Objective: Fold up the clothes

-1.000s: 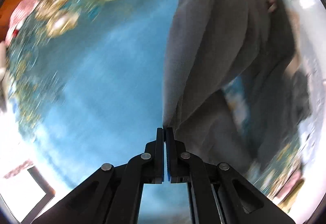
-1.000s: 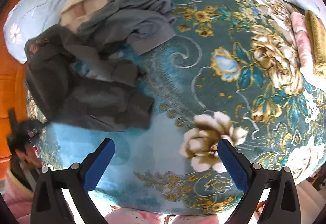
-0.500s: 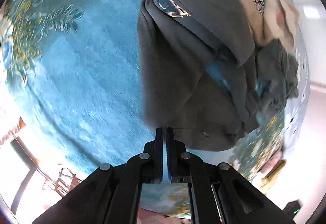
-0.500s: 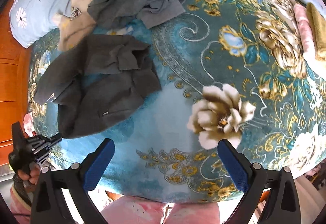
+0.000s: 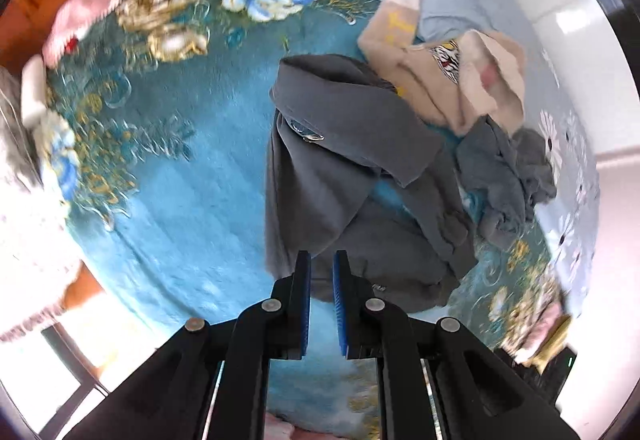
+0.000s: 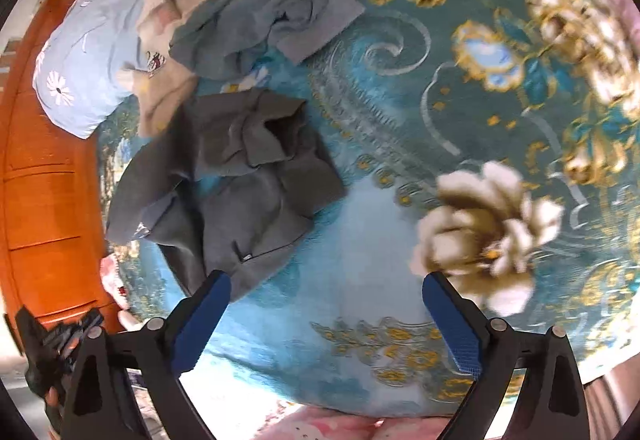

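A dark grey garment (image 5: 352, 180) lies crumpled on the blue floral bedspread (image 5: 180, 168); it also shows in the right wrist view (image 6: 240, 184). My left gripper (image 5: 321, 260) hangs just above the garment's near hem, its jaws a small gap apart and empty. My right gripper (image 6: 326, 288) is wide open and empty over the bedspread (image 6: 380, 240), its left finger (image 6: 200, 316) by the garment's near edge. The left gripper also shows small at the lower left of the right wrist view (image 6: 86, 324).
A beige garment (image 5: 452, 76) and a grey-blue garment (image 5: 508, 176) lie beyond the dark one, next to a light blue daisy pillow (image 6: 80, 80). Folded pink and yellow items (image 5: 548, 332) sit at the bed's far edge. An orange wooden headboard (image 6: 44, 200) stands at the left.
My left gripper let go of the dark grey garment, which dropped onto the bedspread, and its jaws parted slightly. The right gripper stayed open and moved closer to the garment.
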A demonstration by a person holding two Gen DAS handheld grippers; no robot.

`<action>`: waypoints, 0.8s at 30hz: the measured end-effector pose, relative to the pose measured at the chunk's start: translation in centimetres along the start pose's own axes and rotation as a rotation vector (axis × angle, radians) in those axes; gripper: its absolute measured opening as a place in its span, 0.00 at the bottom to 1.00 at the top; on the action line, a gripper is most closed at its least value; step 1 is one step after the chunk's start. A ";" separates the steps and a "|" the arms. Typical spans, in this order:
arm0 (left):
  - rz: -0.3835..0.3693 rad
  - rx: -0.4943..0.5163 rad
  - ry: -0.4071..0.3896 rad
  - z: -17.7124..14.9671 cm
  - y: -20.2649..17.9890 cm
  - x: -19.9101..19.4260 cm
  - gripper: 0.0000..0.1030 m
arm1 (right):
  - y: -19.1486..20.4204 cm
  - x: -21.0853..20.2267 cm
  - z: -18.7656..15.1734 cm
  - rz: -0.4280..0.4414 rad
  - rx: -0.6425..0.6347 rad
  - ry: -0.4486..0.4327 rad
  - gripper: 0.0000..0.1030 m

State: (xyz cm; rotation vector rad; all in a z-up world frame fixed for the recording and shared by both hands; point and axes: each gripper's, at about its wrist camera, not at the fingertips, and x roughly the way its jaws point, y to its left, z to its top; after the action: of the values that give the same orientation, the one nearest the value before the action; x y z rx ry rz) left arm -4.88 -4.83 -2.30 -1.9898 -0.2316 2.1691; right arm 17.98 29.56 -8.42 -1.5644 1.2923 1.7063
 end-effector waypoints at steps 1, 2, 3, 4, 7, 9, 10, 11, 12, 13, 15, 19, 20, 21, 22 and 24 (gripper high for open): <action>0.014 0.021 -0.007 0.0 -0.4 0.1 0.10 | 0.0 0.8 0.2 0.016 0.006 0.013 0.95; 0.024 0.026 -0.007 -1.8 1.7 -2.5 0.10 | -0.1 1.5 0.3 0.032 0.012 0.026 0.95; 0.034 0.030 -0.006 -3.7 4.0 -5.2 0.10 | -0.1 2.3 0.5 0.048 0.018 0.039 0.95; 0.044 0.034 -0.006 -5.6 6.3 -7.9 0.10 | -0.1 3.1 0.8 0.059 0.028 0.053 0.94; 0.044 0.001 -0.011 -6.8 6.8 -9.4 0.10 | 0.0 5.7 1.5 0.087 0.057 0.098 0.90; 0.025 -0.034 -0.006 -7.4 7.6 -9.7 0.10 | 0.3 7.5 2.0 0.105 0.075 0.131 0.88; 0.025 -0.052 -0.005 -7.6 7.6 -10.0 0.10 | 0.4 8.5 2.3 0.115 0.095 0.149 0.87; 0.025 -0.069 -0.004 -7.9 7.6 -10.3 0.10 | 0.5 9.6 2.5 0.124 0.115 0.167 0.86; 0.024 -0.086 -0.002 -8.0 7.9 -10.2 0.10 | 0.5 10.4 2.6 0.141 0.137 0.181 0.86; 0.031 -0.097 0.000 -8.2 8.1 -10.5 0.10 | 0.5 11.4 2.8 0.161 0.168 0.194 0.85; 0.048 -0.116 0.003 -8.5 8.5 -11.0 0.10 | 0.5 13.0 3.0 0.175 0.214 0.211 0.83; 0.088 -0.162 0.011 -9.1 10.2 -11.6 0.10 | 0.8 15.6 3.3 0.161 0.270 0.238 0.73; 0.101 -0.169 0.010 -9.3 10.7 -11.9 0.10 | 1.0 16.0 3.4 0.149 0.276 0.243 0.67; 0.109 -0.174 0.011 -9.5 10.9 -12.2 0.10 | 1.0 16.5 3.5 0.142 0.292 0.246 0.65; 0.117 -0.177 0.012 -9.7 11.1 -12.5 0.10 | 1.0 16.9 3.5 0.135 0.309 0.249 0.57; 0.130 -0.182 0.010 -9.8 11.2 -13.1 0.10 | 1.0 17.6 3.6 0.121 0.345 0.259 0.44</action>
State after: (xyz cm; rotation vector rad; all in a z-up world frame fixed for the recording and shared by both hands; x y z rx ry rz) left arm 5.56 -19.04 6.85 -2.1676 -0.3171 2.2904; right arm 11.41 28.07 -25.09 -1.5583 1.7364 1.2865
